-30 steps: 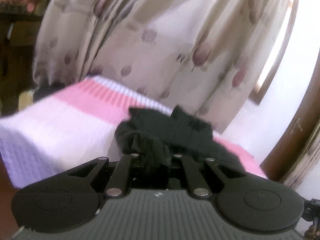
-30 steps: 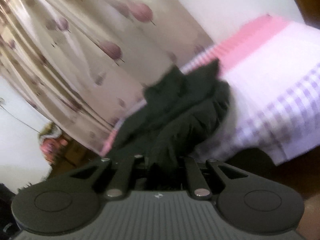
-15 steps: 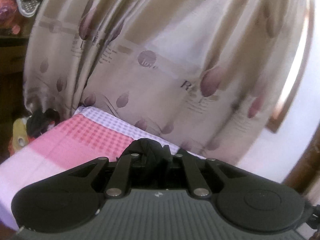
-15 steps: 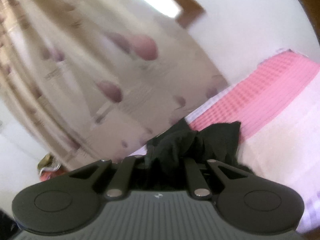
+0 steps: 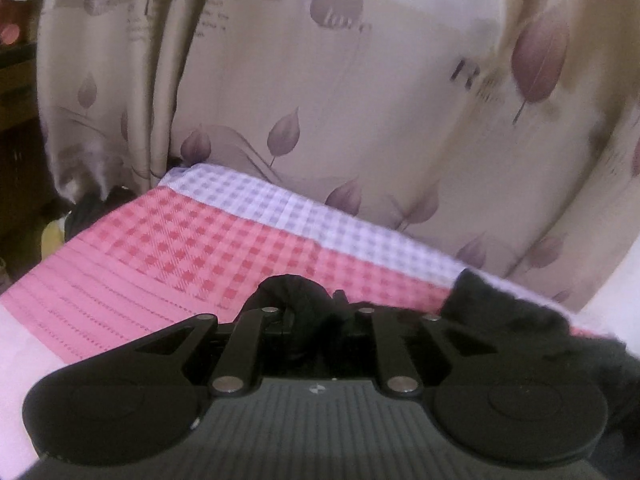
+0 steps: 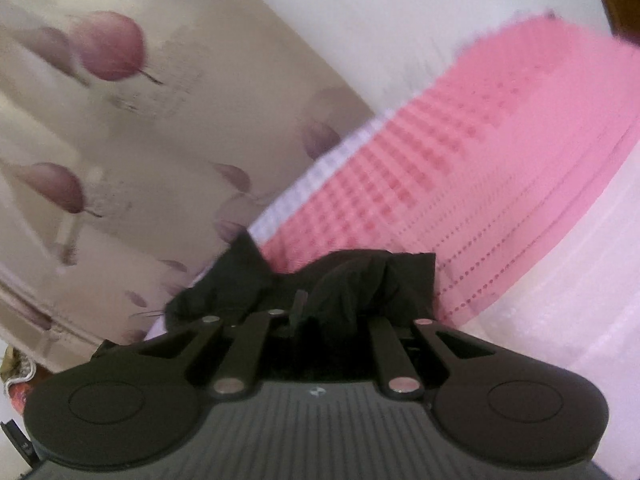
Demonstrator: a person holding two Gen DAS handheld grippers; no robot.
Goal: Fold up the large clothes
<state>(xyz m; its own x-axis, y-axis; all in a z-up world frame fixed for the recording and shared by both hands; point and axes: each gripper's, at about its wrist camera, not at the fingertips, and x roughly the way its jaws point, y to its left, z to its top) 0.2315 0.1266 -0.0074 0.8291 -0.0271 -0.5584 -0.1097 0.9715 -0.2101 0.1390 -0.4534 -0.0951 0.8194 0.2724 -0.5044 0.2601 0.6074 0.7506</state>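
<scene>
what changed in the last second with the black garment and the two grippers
Both grippers carried the black garment toward the far, curtain-side end of the bed; the curtain now fills more of both views. The left gripper has started letting go: its jaws are opening, with cloth still between them. The right gripper stays shut on the garment. The checked bedcover is unchanged.

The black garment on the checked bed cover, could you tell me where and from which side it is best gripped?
Grip the black garment at its bunched far edge, coming from the near side, low over the bed cover. That edge stands up in folds and gives something to pinch. The right gripper is shut on it there; the left gripper is opening, cloth between its jaws.
</scene>
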